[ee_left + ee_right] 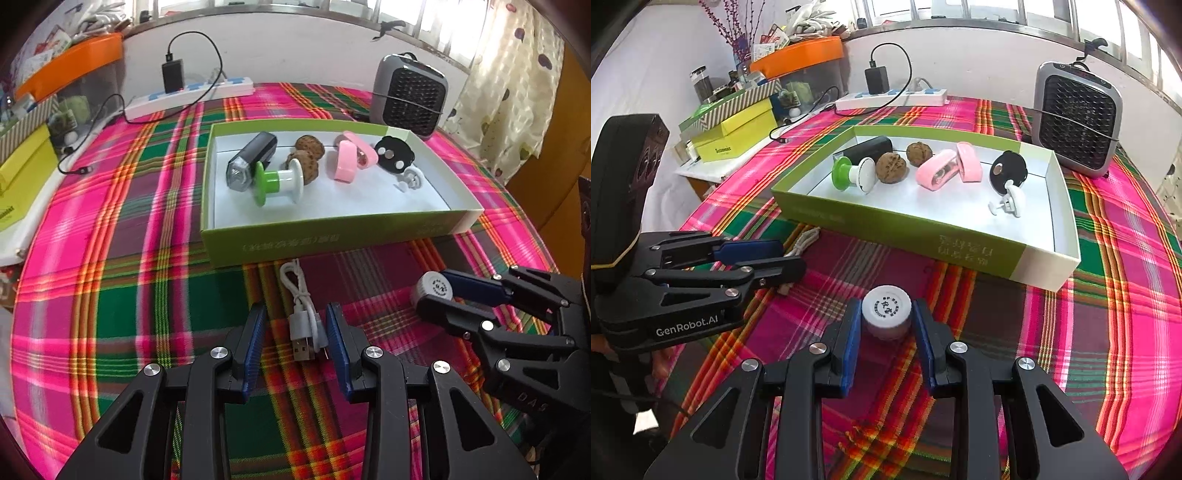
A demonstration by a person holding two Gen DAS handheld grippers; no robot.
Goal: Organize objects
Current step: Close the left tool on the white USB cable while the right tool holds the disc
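A green and white cardboard tray (332, 232) (979, 254) sits on the plaid tablecloth and holds a black light, a green-white spool (280, 182), two walnuts (892, 167), pink clips (945, 168), a black disc and a small white part. A coiled white USB cable (303, 314) lies in front of the tray, between the fingers of my open left gripper (295, 314), which also shows in the right wrist view (783, 258). My right gripper (886, 314) is closed around a small white-capped jar (886, 312), which also shows in the left wrist view (434, 290).
A grey fan heater (1078, 122) stands behind the tray at the right. A white power strip with a black charger (192, 92) lies at the back. Yellow and striped boxes (735, 129) and an orange bin stand at the left, off the table.
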